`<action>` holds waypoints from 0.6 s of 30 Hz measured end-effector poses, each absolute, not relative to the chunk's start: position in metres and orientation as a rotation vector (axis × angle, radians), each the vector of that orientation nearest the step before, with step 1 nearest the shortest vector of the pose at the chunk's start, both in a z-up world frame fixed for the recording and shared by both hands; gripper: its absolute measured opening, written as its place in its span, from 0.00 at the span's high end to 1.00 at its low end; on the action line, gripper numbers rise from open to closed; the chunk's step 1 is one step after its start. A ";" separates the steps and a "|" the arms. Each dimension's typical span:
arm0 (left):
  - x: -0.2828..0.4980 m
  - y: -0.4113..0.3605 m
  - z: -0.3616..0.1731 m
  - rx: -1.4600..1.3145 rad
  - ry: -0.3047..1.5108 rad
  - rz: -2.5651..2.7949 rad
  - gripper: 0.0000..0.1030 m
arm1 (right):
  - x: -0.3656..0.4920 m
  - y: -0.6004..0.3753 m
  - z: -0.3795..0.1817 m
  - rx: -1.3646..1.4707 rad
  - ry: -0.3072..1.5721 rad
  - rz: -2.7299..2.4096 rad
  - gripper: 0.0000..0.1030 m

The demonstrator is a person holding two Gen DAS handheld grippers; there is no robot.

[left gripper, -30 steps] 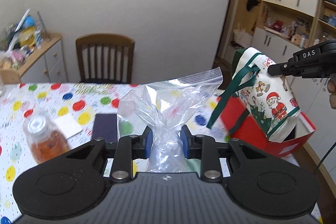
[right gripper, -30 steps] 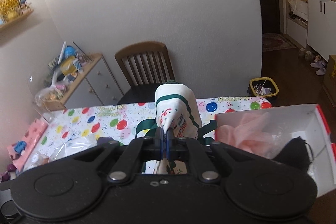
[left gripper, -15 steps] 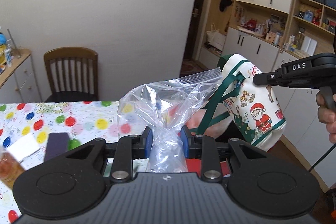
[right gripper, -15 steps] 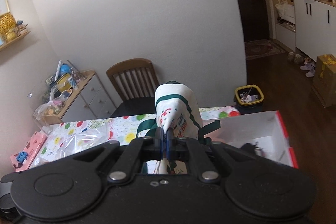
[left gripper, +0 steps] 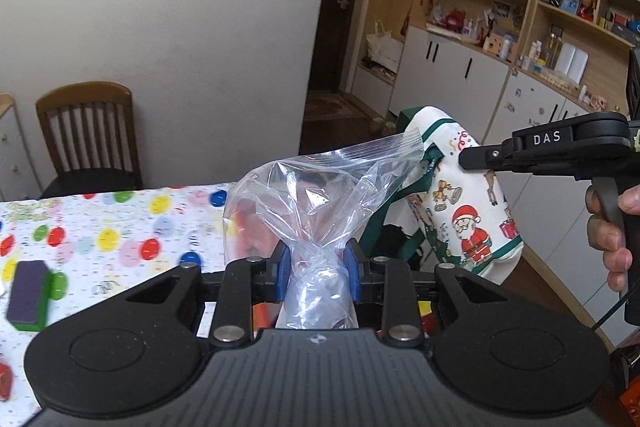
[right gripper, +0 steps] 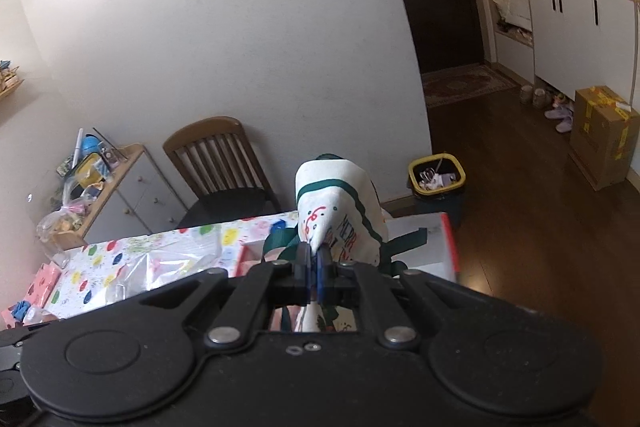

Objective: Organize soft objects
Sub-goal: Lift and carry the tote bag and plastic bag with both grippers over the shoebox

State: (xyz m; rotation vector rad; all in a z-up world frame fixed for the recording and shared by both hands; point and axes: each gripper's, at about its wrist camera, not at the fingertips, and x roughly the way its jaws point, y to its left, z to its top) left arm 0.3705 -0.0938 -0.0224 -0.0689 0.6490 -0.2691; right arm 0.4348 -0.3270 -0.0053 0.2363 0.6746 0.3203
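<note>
The left hand-held gripper (left gripper: 316, 265) is pointing forward and downward, its blue pads pinching a bunched clear bag (left gripper: 320, 195). The right hand-held gripper (right gripper: 316, 259) is tilting down too, jaws clamping a cloth bag (right gripper: 340, 211). The person's hand (left gripper: 616, 227) is gripping its handle.

zip bag (left gripper: 316, 187): clear plastic, see-thru, glossy creases
cloth bag (left gripper: 468, 203): cream w/ green trim + green straps; Santa, reindeer, gift prints in red/green
left gripper (left gripper: 316, 269): black body, blue pads
right gripper (right gripper: 315, 267): black, blue pads; white "DAS" lettering on side
tablecloth (left gripper: 120, 227): white w/ multicolour dots – red, yellow, green, blue, pink
box (right gripper: 448, 235): red outside, white inside
block (left gripper: 28, 295): dark purple top, green base
chair (left gripper: 88, 135): brown wood, dark seat
bin (right gripper: 438, 179): dark w/ yellow rim
</note>
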 end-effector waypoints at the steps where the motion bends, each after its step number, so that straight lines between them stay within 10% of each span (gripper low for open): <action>1: 0.374 -0.099 -0.026 -0.069 0.655 -0.271 0.73 | 0.439 -0.331 -0.009 0.232 0.680 0.312 0.98; 18: 0.450 -0.151 -0.084 -0.022 0.757 -0.212 0.74 | 0.487 -0.352 -0.065 0.213 0.767 0.305 0.98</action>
